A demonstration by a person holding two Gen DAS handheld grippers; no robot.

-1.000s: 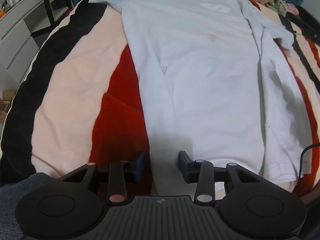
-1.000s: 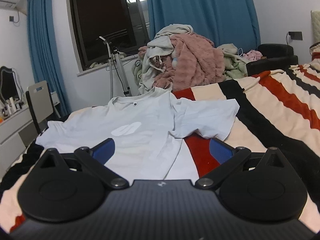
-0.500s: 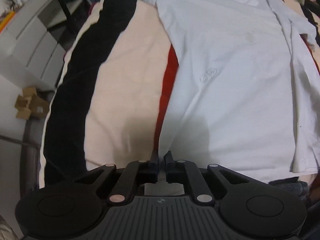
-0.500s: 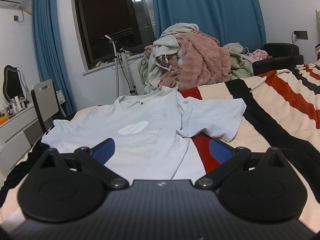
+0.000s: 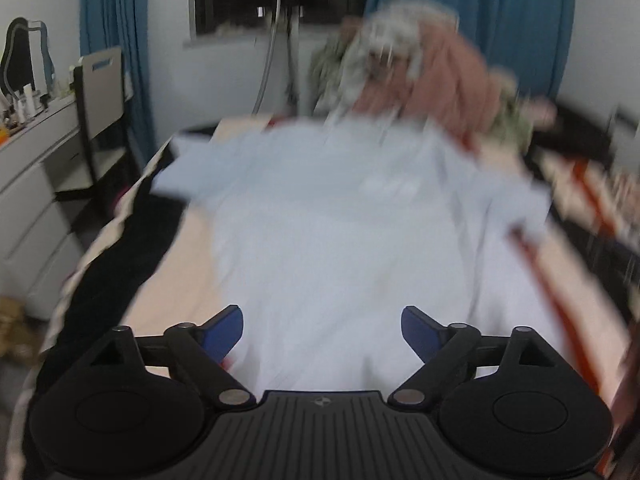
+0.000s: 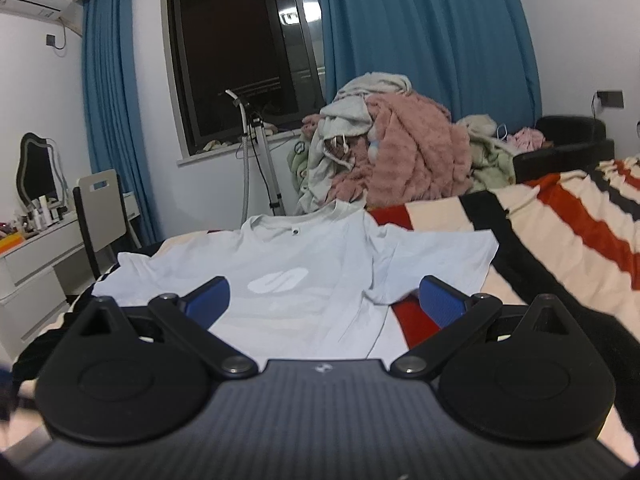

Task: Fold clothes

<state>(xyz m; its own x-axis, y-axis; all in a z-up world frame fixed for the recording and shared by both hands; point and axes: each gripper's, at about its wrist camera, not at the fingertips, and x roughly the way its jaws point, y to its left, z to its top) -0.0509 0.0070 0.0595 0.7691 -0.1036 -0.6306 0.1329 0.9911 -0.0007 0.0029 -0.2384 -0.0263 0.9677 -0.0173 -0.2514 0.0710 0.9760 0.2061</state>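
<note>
Shirt (image 6: 304, 280) lies flat on striped blanket (image 6: 560, 240). Left gripper (image 5: 322, 330) jaws are opening, nothing between them. Right gripper (image 6: 324, 300) jaws stand apart, empty.

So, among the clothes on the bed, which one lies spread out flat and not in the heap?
The pale blue T-shirt with the white logo. It lies flat on the striped blanket; the pink and grey clothes sit heaped behind it.

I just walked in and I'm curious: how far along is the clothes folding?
Barely begun. Done: a pale blue T-shirt lies spread flat on the striped blanket. In hand: nothing; the left hand-held gripper is opening with no cloth between its pads, and the right hand-held gripper is open above the shirt. Left: every fold of the shirt, plus the heap of clothes behind.
</note>
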